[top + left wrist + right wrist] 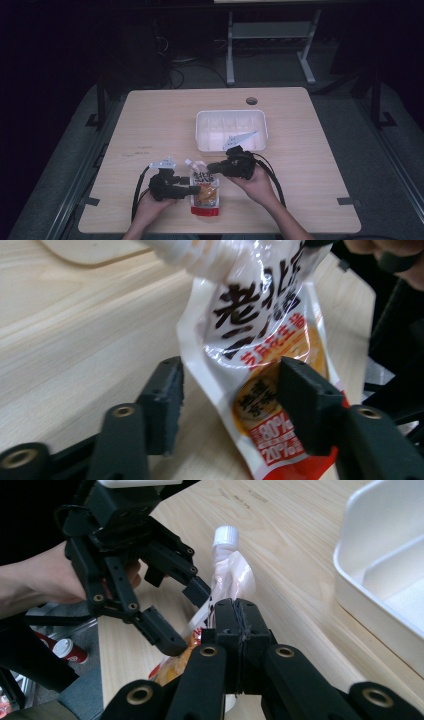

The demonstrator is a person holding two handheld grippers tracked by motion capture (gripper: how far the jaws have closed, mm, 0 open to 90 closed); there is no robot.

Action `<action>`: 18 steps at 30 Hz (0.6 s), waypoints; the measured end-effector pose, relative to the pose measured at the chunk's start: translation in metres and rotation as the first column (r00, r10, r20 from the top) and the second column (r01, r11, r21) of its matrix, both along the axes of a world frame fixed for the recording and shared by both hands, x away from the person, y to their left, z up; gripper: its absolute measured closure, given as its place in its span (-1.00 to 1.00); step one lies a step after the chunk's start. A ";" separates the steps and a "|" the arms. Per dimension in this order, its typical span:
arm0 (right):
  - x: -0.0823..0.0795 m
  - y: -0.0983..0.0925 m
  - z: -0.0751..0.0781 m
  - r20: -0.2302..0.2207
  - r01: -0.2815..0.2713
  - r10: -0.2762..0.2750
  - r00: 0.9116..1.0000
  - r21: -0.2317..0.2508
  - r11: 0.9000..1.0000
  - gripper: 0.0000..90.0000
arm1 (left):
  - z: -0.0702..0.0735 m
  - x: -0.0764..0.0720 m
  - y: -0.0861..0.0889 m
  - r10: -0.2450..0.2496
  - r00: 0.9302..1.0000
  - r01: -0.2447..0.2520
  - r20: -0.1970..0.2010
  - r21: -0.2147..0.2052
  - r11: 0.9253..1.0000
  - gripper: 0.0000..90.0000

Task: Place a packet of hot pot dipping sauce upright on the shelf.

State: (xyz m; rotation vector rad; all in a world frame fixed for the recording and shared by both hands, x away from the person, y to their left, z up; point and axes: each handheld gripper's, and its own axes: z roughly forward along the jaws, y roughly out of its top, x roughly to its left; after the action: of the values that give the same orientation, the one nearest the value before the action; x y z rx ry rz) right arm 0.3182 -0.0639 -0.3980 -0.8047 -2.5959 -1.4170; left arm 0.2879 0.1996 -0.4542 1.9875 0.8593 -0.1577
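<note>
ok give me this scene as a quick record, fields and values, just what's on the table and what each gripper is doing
surface: wooden table
item held: spouted pouch with white cap
container: white tray, beyond the pouch
left gripper: jaws open, either side of the pouch's lower part
right gripper: jaws shut on the pouch, just below its spout

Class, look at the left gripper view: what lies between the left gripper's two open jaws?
The lower part of the spouted pouch lies between them, with the left gripper open around it. The right gripper pinches the pouch's upper part.
</note>
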 end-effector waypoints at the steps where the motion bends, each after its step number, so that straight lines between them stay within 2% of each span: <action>1: 0.000 0.000 0.000 0.000 0.000 0.000 1.000 0.000 1.000 0.98 | 0.000 0.000 0.000 0.000 1.000 0.000 0.000 0.000 1.000 0.10; 3: -0.002 0.002 0.002 0.006 -0.010 0.010 1.000 0.001 1.000 0.98 | 0.001 -0.001 0.001 -0.001 1.000 0.001 0.002 -0.009 1.000 0.16; 4: -0.003 0.003 0.004 0.010 -0.018 0.018 1.000 -0.003 1.000 0.98 | 0.002 -0.001 0.003 0.001 1.000 -0.001 0.007 -0.016 1.000 0.41; 8: -0.004 0.002 0.006 0.014 -0.027 0.027 1.000 0.002 1.000 0.98 | 0.003 -0.001 0.006 0.012 1.000 -0.012 0.003 -0.037 0.999 0.75; 9: -0.004 0.001 0.007 0.011 -0.028 0.028 1.000 0.004 1.000 0.98 | 0.004 -0.002 0.007 0.017 1.000 -0.016 0.014 -0.036 0.999 0.75; 11: -0.003 -0.001 0.007 0.008 -0.030 0.030 1.000 0.010 1.000 0.98 | 0.005 -0.003 0.007 0.020 1.000 -0.019 0.021 -0.045 0.999 0.91; 12: -0.002 -0.003 0.007 0.008 -0.030 0.030 1.000 0.016 0.999 0.97 | 0.007 -0.005 0.006 0.024 0.999 -0.023 0.038 -0.034 0.999 0.96; 15: -0.001 -0.004 0.006 0.003 -0.029 0.029 1.000 0.018 0.999 0.95 | 0.008 -0.006 0.005 0.023 0.998 -0.022 0.051 -0.026 0.999 0.98; 18: 0.004 -0.009 0.002 -0.026 -0.021 0.022 0.999 0.029 0.999 0.86 | 0.009 -0.007 0.005 0.010 0.998 -0.009 0.054 -0.035 0.999 0.99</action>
State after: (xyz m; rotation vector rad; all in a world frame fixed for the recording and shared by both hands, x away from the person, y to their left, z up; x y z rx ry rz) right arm 0.3222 -0.0730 -0.3964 -0.7833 -2.5511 -1.4253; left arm 0.2806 0.2047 -0.4451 1.9462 0.8257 -0.1119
